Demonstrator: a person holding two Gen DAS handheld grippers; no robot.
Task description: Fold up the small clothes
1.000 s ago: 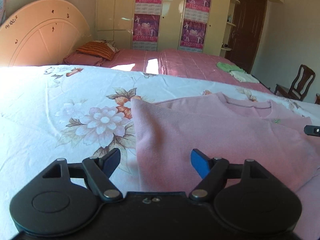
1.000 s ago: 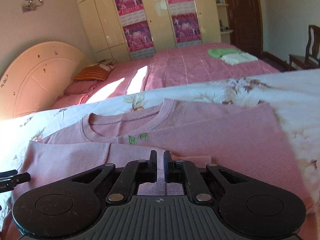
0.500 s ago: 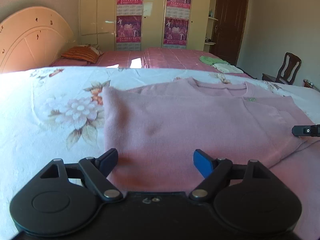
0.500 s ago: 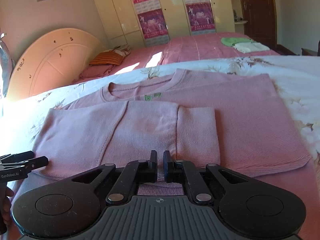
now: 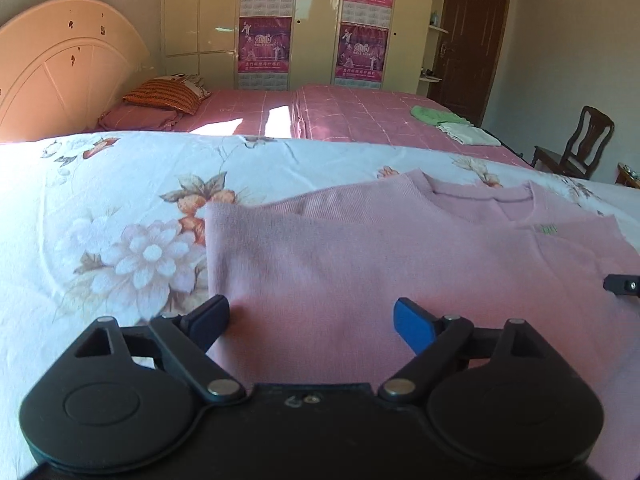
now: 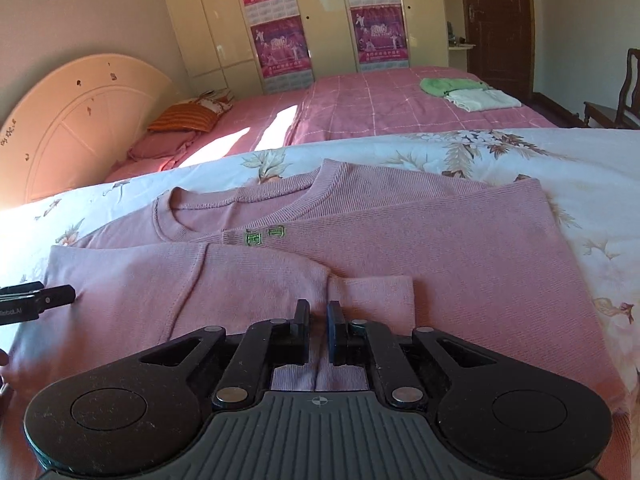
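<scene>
Floral bedsheet [image 5: 100, 208] carried a pink sweater [image 6: 440, 248], sleeves folded in. Left gripper [image 5: 311, 318] hovered wide open over its left side; right gripper [image 6: 318, 330] pinched the near hem — best lifted evenly, both corners together.

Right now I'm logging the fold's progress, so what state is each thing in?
pink sweater: flat on the floral bedsheet, sleeves folded in
left gripper: open, fingers apart over the sweater's edge
right gripper: shut on a fold of sweater fabric
wardrobe: doors closed
</scene>
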